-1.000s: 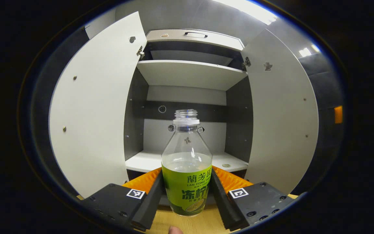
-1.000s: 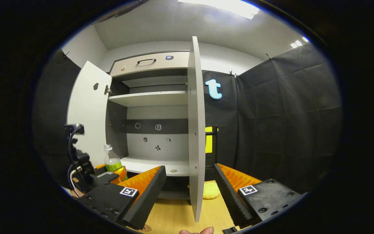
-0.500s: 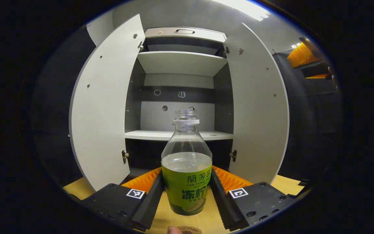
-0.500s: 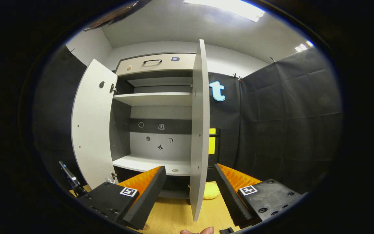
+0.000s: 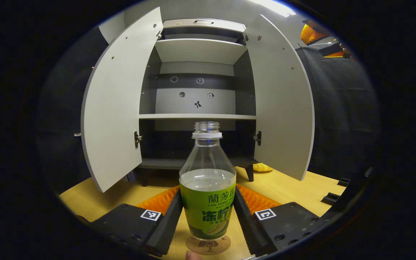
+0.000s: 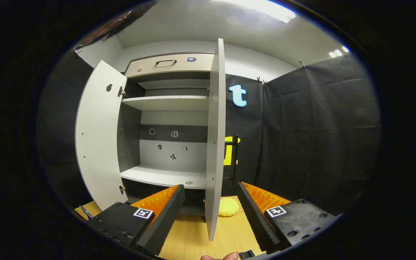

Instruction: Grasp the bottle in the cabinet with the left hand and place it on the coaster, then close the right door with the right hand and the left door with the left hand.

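1. I held the green-labelled bottle (image 5: 208,187) upright in my left gripper (image 5: 208,213), both fingers pressing its sides.
2. Within the last second it had come out of the cabinet (image 5: 197,115) to hang just over the coaster (image 5: 208,245); release was not yet made.
3. My right gripper (image 6: 211,213) stood spread and empty, the right door (image 6: 215,141) edge-on between its fingers.

A wooden table top (image 5: 287,186) carries a small yellow object (image 6: 228,208), maybe a sponge, which lies near the foot of the furniture. Small stickers (image 5: 198,104) are on the grey back panel. A ceiling light (image 6: 262,8) shines above.
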Available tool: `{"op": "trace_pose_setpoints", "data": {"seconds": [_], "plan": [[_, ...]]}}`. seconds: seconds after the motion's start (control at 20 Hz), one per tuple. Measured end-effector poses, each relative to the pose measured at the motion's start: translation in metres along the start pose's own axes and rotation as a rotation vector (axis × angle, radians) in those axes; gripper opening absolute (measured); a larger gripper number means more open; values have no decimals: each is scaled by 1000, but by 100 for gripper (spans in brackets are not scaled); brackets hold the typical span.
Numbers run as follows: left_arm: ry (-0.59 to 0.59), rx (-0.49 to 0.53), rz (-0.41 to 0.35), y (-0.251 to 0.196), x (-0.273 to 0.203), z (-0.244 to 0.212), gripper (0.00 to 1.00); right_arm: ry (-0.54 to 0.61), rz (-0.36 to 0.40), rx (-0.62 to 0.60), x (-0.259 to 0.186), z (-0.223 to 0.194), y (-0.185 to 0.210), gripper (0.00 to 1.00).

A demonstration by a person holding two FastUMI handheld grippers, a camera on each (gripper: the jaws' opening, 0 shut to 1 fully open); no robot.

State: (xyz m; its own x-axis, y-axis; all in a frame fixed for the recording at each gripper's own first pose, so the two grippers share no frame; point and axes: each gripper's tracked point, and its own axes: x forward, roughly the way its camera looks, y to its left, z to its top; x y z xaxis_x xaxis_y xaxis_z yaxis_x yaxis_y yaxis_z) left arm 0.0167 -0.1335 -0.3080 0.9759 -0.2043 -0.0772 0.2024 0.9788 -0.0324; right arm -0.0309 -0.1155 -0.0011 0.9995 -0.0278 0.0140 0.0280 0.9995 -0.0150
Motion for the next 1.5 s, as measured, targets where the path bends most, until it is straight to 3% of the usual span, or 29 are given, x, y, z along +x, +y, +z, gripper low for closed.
{"op": "trace_pose_setpoints", "data": {"seconds": [0.3, 1.05, 1.15, 1.2, 1.35, 1.5], "plan": [[12, -31, -18, 0, -1, -33, 79, 38, -17, -9, 6, -9, 1, 97], [50, -20, -57, -3, -2, -62, 81, 62, -12, -63, 6, -18, 17, 97], [83, -44, -80, -9, -6, -72, 84, 64, -10, -61, 7, -18, 18, 97], [95, -55, -72, -6, -7, -70, 99, 64, -11, -59, 6, -18, 18, 97], [98, -53, -36, 4, -9, -72, 96, 63, -12, -55, 5, -19, 18, 97], [98, -43, -63, 1, -13, -71, 96, 64, -12, -53, 3, -20, 19, 97]]}}
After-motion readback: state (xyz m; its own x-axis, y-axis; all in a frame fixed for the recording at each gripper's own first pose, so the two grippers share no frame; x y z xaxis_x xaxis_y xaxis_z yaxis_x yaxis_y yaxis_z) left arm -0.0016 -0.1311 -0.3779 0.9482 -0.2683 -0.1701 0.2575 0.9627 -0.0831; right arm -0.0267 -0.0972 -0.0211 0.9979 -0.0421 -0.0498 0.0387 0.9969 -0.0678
